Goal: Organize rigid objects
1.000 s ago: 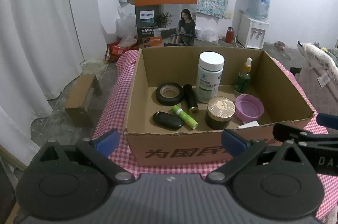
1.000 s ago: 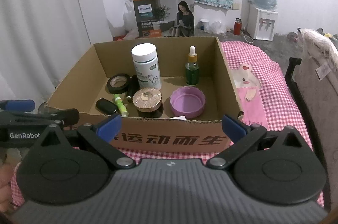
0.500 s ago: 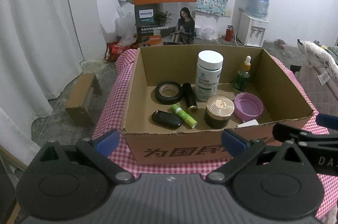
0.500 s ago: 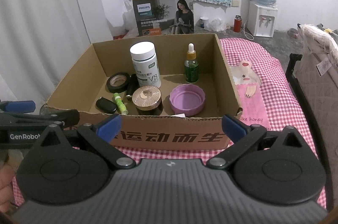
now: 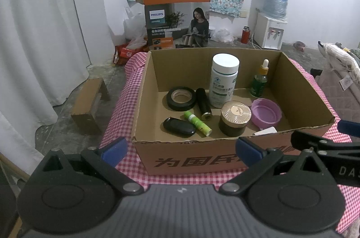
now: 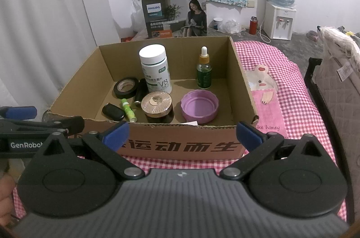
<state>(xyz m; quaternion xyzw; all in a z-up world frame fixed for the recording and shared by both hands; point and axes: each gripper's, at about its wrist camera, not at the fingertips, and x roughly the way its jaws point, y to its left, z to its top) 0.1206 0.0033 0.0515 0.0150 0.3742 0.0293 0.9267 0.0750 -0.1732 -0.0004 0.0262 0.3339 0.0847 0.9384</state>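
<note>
Nearest, left gripper (image 5: 181, 150) with blue-tipped fingers (image 5: 113, 148) spread wide, grasping nothing, touching nothing, held just short of the box (image 5: 202, 159). Right gripper (image 6: 182, 134) likewise released, fingers (image 6: 247, 133) wide apart and empty, tips level with the box's near wall, no contact visible. Each gripper seen from the side in the other's view: right one at the right edge of the left view, left one at the left edge of the right view. Box open-topped, cardboard, printed with black characters, resting on a table with pink checked cloth (image 6: 299, 103). Inside, along the near wall: black fob (image 5: 178, 126), green tube (image 5: 198, 123) lying just beside it, dark jar (image 5: 235, 117) with gold lid upright, purple lid (image 5: 266, 113) turned rim up, white card (image 5: 266, 130) half hidden by the wall. Behind these: tape roll (image 5: 181, 98) lying flat, black cylinder (image 5: 203, 104) on its side, just beside the roll. Farther back: white bottle (image 5: 223, 80) upright, green dropper bottle (image 5: 259, 80) upright near the right wall, apart from the white one. Beyond the box, on the floor: orange Philips carton (image 5: 177, 15); water dispenser (image 5: 271, 31) at the far wall.
</note>
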